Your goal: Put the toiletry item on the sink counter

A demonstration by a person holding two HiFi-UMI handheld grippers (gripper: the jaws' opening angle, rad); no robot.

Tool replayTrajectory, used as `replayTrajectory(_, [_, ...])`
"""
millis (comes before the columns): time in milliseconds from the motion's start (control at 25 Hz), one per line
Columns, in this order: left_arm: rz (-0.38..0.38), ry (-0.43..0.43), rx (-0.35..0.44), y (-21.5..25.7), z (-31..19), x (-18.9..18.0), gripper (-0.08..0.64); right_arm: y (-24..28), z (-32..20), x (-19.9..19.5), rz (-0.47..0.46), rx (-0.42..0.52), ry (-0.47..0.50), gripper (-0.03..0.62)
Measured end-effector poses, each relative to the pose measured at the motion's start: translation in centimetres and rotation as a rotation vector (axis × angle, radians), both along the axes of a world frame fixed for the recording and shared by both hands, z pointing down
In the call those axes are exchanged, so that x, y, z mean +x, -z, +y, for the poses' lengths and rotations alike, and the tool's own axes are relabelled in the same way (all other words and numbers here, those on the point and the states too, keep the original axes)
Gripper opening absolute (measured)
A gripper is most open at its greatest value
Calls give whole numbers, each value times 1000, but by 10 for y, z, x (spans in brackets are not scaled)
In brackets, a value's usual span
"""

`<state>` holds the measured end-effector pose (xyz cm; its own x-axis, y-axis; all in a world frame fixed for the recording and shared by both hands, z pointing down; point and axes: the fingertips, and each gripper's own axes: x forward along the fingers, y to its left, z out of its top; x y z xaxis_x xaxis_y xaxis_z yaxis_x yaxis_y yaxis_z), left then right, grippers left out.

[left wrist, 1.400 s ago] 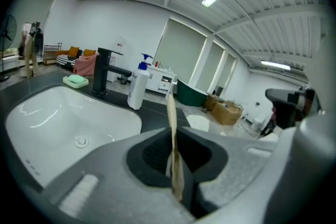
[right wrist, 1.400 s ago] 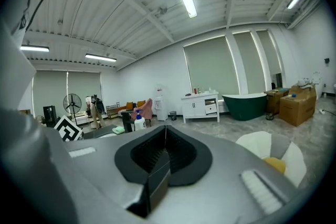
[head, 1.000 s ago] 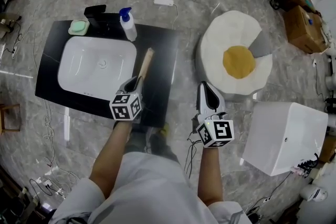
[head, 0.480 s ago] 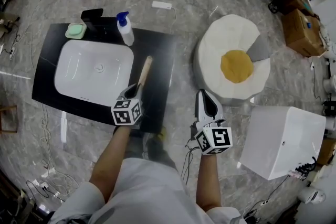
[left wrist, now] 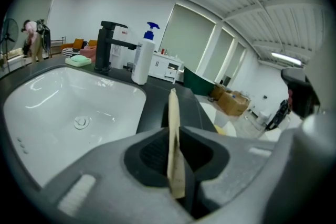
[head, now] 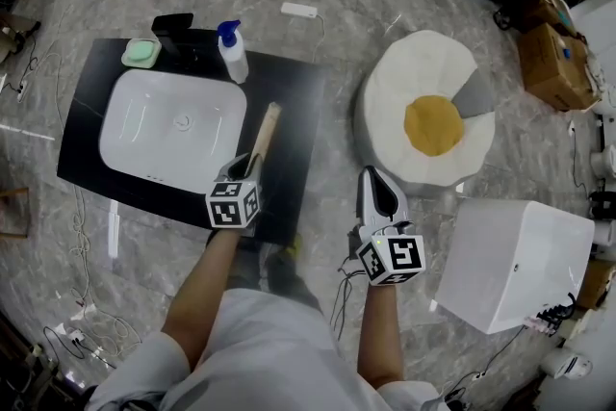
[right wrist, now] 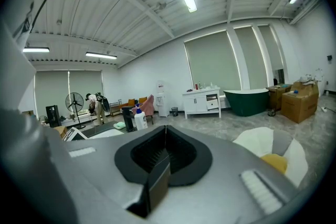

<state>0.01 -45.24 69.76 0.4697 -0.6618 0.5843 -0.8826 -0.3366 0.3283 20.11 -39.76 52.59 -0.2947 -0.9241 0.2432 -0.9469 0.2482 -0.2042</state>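
Pale wooden stick slants down onto the black counter just right of the basin. Its near end sits between the left gripper's jaws, which have just been opening, likely to release it. The right gripper, closed and empty, hangs well right of the basin.

No legible text, labels or numbers.

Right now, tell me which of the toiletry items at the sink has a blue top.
The white bottle standing beside the black faucet. The green soap dish on the faucet's other side and the tan wooden piece have none.
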Motion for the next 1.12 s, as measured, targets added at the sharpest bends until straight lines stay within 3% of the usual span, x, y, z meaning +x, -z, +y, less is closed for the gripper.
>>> replayTrajectory(520, [-36, -7, 24, 16, 8, -14, 127, 7, 11, -7, -3, 10, 10, 5])
replayTrajectory(1120, [-54, -7, 132, 72, 29, -29, 92, 38, 30, -21, -8, 64, 42, 5])
